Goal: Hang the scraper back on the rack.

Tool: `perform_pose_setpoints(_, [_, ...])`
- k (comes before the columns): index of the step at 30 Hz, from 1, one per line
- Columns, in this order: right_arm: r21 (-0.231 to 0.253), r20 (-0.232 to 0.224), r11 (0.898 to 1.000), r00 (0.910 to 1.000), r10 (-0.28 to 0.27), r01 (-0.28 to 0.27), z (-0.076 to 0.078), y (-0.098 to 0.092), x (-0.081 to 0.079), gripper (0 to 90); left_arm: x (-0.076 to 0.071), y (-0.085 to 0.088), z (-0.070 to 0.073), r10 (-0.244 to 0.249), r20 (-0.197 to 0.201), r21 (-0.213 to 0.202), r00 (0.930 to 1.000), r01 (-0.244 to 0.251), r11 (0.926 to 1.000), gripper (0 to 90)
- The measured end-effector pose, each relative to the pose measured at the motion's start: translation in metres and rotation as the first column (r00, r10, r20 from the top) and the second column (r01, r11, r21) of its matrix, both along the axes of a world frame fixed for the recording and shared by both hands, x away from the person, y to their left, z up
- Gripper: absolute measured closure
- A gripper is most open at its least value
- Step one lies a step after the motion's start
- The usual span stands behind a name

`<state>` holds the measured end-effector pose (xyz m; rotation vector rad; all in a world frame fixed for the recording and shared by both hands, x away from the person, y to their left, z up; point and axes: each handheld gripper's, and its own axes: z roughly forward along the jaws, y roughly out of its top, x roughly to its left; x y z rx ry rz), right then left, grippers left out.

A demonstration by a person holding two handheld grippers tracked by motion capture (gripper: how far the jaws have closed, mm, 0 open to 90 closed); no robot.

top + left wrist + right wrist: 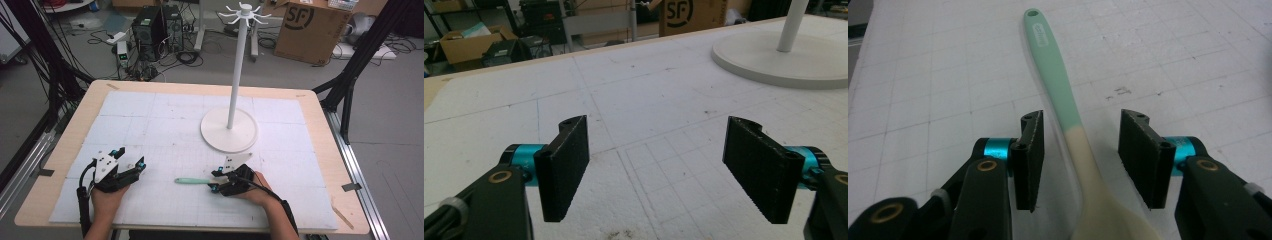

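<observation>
Right gripper (1080, 160) straddles the spoon (1068, 115) neck, jaws parted, not yet pinching; left gripper (659, 167) waits spread, empty.

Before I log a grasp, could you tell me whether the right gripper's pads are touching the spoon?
Apart. In the right gripper view the spoon lies between the pads of the right gripper, with white mat visible on both sides of its handle.
</observation>
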<state>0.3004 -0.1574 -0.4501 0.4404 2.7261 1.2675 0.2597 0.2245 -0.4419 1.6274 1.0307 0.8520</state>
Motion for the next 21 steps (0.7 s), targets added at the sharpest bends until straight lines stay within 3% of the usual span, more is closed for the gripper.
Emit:
perform_pose_setpoints(15, [-0.007, 0.024, 1.000, 0.9997, 0.006, -0.005, -0.0004, -0.0004, -0.0015, 57.4, -0.0003, 0.0002, -0.0001, 0.000, 0.000, 0.002, 1.0000, 0.000, 1.0000, 27.3])
perform_pose_setpoints(21, [-0.005, 0.021, 1.000, 0.9995, 0.023, -0.023, -0.0003, -0.0008, -0.0019, 70.6, -0.0003, 0.0003, 0.0000, 0.001, 0.001, 0.002, 1.0000, -0.001, 1.0000, 27.4])
